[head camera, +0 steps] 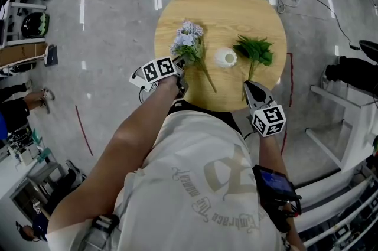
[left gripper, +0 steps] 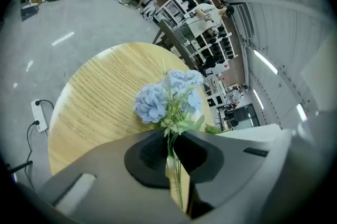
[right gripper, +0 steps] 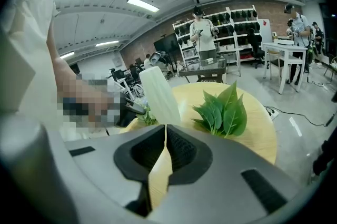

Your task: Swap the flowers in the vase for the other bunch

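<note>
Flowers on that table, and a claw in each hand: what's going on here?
A person works over a round table with two hand-held claws. The left claw is shut on the stems of the blue flowers, beside the vase, which looks empty. The right claw is shut on nothing, near the green bunch.

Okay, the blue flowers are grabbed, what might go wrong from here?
1. The left hand-held gripper pinches only the thin stems of the blue flowers; the heavy heads may droop or slip when lifted.
2. The white vase stands tall, narrow and unsupported, since the right hand-held gripper is shut and empty; a nudge from the stems might tip it.
</note>
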`<state>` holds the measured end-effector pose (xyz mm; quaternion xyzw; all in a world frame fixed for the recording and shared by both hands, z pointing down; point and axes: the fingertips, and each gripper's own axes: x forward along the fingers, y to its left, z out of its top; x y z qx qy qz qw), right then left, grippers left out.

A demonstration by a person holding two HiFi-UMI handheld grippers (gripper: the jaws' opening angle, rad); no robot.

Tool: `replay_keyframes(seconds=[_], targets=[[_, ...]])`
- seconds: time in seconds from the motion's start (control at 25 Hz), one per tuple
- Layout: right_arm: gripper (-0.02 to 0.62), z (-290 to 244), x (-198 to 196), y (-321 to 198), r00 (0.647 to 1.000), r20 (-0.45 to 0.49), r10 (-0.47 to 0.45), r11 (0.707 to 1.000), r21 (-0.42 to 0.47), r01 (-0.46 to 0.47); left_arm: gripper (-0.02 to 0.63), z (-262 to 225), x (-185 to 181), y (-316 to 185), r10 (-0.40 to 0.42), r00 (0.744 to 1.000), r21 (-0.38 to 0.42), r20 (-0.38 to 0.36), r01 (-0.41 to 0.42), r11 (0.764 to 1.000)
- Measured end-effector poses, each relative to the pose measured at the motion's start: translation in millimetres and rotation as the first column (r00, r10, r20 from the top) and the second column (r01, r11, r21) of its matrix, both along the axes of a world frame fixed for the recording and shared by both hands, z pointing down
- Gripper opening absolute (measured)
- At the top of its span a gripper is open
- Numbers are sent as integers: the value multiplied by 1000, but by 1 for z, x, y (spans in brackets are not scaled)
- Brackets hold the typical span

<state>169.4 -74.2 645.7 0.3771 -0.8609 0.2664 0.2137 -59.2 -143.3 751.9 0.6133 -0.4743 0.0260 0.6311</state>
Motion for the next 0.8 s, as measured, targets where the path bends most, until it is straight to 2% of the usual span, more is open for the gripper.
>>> replay_keyframes(seconds=[0.44,0.8], targets=[[12,-2,-7,2,1000,-3,-14,1000,8,14,11,-27,-3,-3,-18,998,147,-58,26,989],[12,-6,-16,11,1000,-3,-27,999,23,27,11,-63,-16,-5,-13,998,294,-69,33,955]])
